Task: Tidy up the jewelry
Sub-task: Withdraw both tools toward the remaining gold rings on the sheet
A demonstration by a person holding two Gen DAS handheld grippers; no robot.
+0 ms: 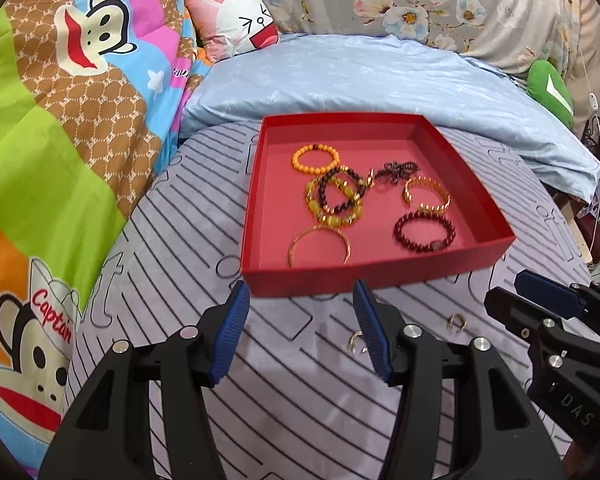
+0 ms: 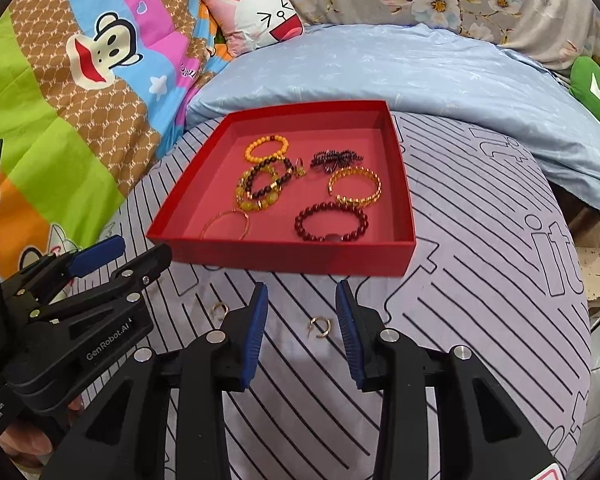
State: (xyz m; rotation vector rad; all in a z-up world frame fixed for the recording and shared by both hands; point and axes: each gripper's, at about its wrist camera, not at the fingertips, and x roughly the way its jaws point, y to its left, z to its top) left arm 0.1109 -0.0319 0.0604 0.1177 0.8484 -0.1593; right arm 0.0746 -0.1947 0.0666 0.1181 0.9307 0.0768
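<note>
While most of the jewelry already lies in the red box [image 1: 376,268], in the middle of both views, two small gold rings are not yet put away on the striped sheet [image 2: 480,280] just in front of it. So I judge I am at the step of collecting these last loose pieces.

My left gripper [image 1: 300,328] stands half open with nothing between its blue pads; the left ring [image 1: 356,342] shows low in the left wrist view, right beside the inner edge of the right-hand pad, partly hidden by it. My right gripper [image 2: 302,332] is open too, narrower, and empty; the right ring [image 2: 320,327] lies on the sheet between its pads, which do not touch it.

The next move, I think, calls for lowering the pads down to the fabric and closing gently, since such a thin ring can slip or press into the soft bedding.

For writing: "Captain" on the cartoon blanket [image 1: 56,316] at lower left of the left wrist view, "GenRobot.AI" on the left gripper's body in the right wrist view, and "DAS" on the right gripper's body. A small label at lower left there seems to read "Data Acquisition System", though it is too small to be sure.
</note>
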